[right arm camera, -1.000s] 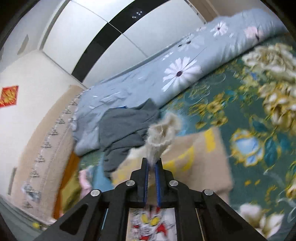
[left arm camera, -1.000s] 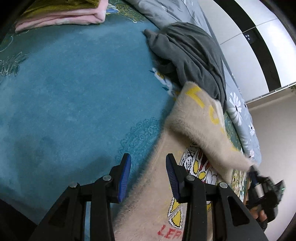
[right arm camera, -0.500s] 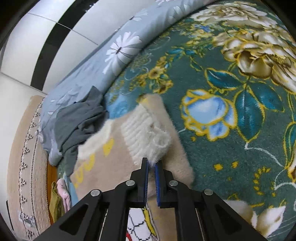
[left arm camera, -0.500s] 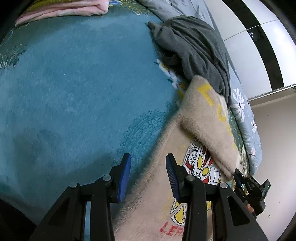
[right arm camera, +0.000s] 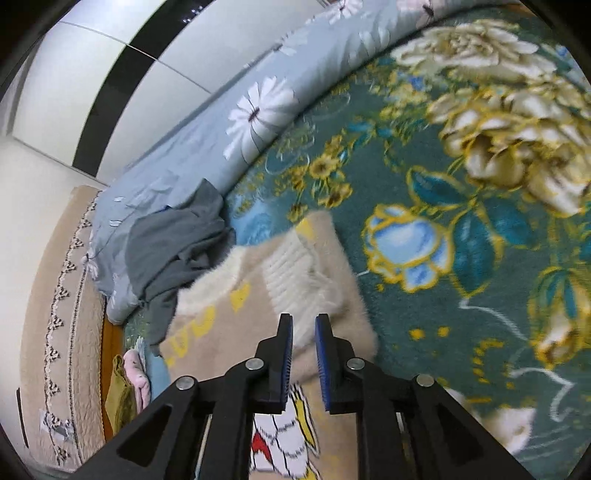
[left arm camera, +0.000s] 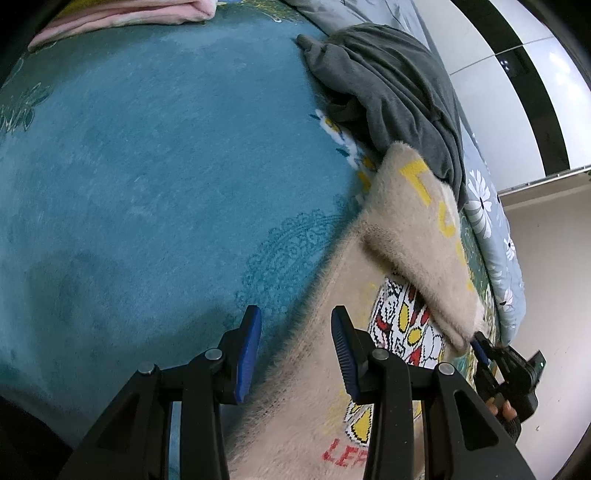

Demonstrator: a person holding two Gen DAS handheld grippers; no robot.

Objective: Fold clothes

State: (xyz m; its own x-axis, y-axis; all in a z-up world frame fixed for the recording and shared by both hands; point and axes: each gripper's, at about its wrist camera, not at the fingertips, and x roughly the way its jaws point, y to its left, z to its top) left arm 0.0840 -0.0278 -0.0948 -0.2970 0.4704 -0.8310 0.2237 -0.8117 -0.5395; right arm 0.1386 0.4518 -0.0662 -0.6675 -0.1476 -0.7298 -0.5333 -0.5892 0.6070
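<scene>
**Sleeve let go, right claw parted**

Since half a second ago the right gripper (right arm camera: pixel 303 338) has parted its blue pads a narrow gap; before that they were pinched together on the fuzzy cuff. Now the cuff's white ribbed end lies just ahead of the tips, low centre in the right wrist view, and whether the pads touch the pile cannot be told.

Largest in both views is the teal floral blanket (right arm camera: pixel 480 229), filling the right side of the right wrist frame and the left two thirds of the left wrist frame. On it lies one beige fuzzy sweater (left arm camera: pixel 325 424) with a cartoon print and yellow letters, in the lower right of the left wrist frame; its sleeve (left arm camera: pixel 417 236) is folded across the body, slanting down to the right.

One grey garment (left arm camera: pixel 391 88) sits crumpled in the upper right of that frame, touching the sweater's shoulder and lapping onto one light blue daisy-print quilt (right arm camera: pixel 229 140).

One folded stack (left arm camera: pixel 122 14), pink over olive, lies at the top left edge.

Wide open and holding nothing, the left gripper (left arm camera: pixel 295 354) hovers at bottom centre, straddling the sweater's fringed side edge.
</scene>
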